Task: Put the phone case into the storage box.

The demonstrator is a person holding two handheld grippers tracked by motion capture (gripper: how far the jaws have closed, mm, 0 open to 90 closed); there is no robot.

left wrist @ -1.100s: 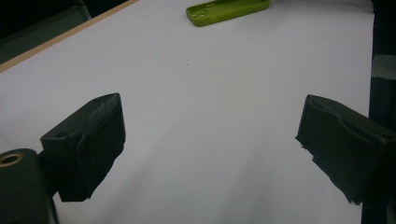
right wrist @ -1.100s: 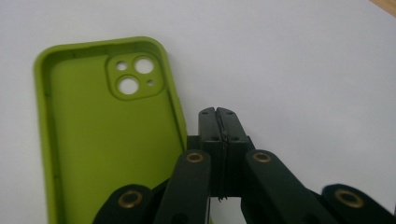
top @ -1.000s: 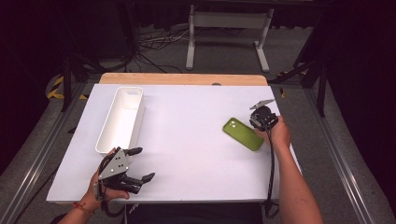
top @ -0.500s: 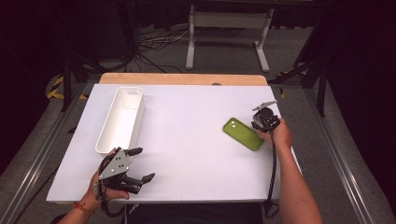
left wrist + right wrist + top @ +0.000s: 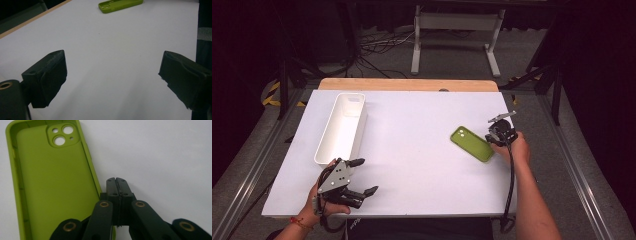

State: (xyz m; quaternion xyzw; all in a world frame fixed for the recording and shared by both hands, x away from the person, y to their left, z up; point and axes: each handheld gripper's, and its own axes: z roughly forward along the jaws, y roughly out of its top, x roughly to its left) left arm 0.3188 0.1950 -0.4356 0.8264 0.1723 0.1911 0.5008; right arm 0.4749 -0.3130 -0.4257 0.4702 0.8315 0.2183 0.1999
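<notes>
A green phone case [image 5: 471,143] lies flat on the white table [image 5: 412,130] right of centre in the high view, its open side up. In the right gripper view the case [image 5: 55,185] takes up the left half of the frame, with its camera cut-outs at the top; no brand mark or lettering can be read on its inner face.

The right gripper [image 5: 117,181] has its jaws pressed together with nothing between them. The tips sit just beside the case's right edge, perhaps touching it, though the angle leaves that unclear. In the high view this gripper [image 5: 498,134] is at the case's right end.

The left gripper [image 5: 362,176] rests at the lower left of the high view with its jaws wide apart and empty. A white tray [image 5: 343,127] stands just above it in the frame. In the left gripper view the case [image 5: 121,5] appears at the top edge, well apart from the jaws.
</notes>
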